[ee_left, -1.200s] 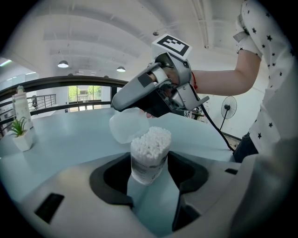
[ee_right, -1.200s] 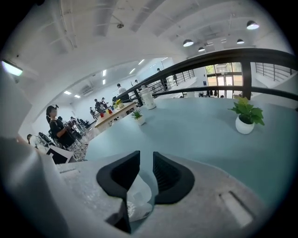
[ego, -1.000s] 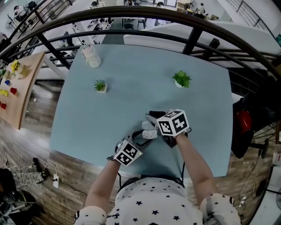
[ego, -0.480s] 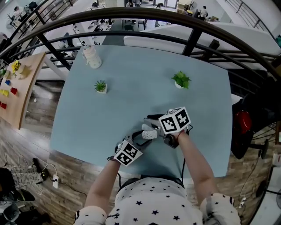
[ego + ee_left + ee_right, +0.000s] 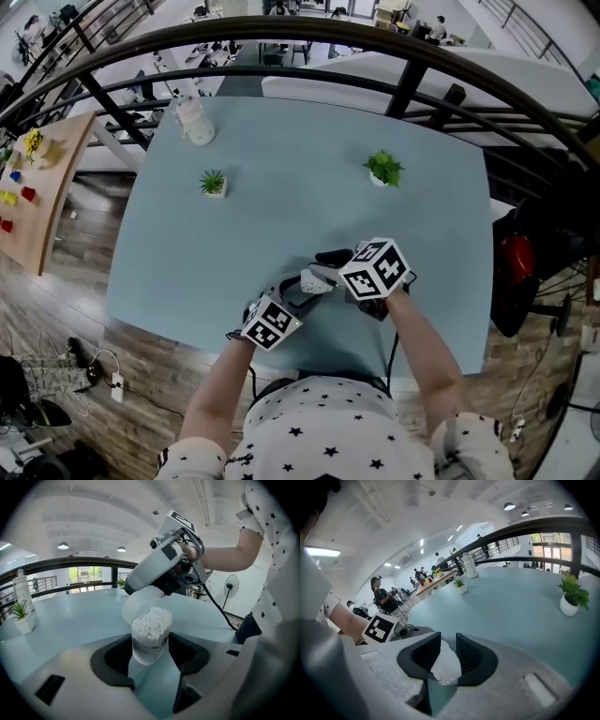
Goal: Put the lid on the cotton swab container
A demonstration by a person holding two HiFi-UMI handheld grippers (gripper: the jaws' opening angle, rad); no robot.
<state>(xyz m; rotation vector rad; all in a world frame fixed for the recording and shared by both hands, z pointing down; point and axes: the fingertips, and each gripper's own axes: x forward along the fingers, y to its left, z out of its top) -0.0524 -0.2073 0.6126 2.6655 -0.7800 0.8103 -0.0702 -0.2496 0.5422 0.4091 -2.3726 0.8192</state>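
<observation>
At the near edge of a pale blue tabletop [image 5: 281, 206], a person in a star-printed shirt [image 5: 337, 431] brings two tools together, seen from the head view. The left hand-held gripper [image 5: 151, 656] is clamped on the cotton swab container [image 5: 150, 637], a clear tub packed with white swab heads, open at the top and tilted slightly between the dark jaws. The right hand-held gripper [image 5: 447, 656] has its jaws closed on the lid [image 5: 446, 666], a translucent white cap pinched by its edge between the ribbed pads. In the left gripper view the lid hangs just above and behind the swab heads, tipped at an angle and not seated on the container's rim; whether it touches the swabs cannot be told. The right hand-held gripper comes in from the upper right of that view, its pale body angled down toward the container, with the person's bare forearm [image 5: 225, 557] behind it. From the head view the two marker cubes sit close together, with the container and lid between them. Farther back on the tabletop stand a small potted plant [image 5: 214, 183] toward the left and a larger potted plant [image 5: 383, 169] toward the right, well apart from each other and from the grippers. A pale bottle [image 5: 195, 122] stands near the far left corner. A black railing [image 5: 412, 86] curves past the far side of the tabletop.
</observation>
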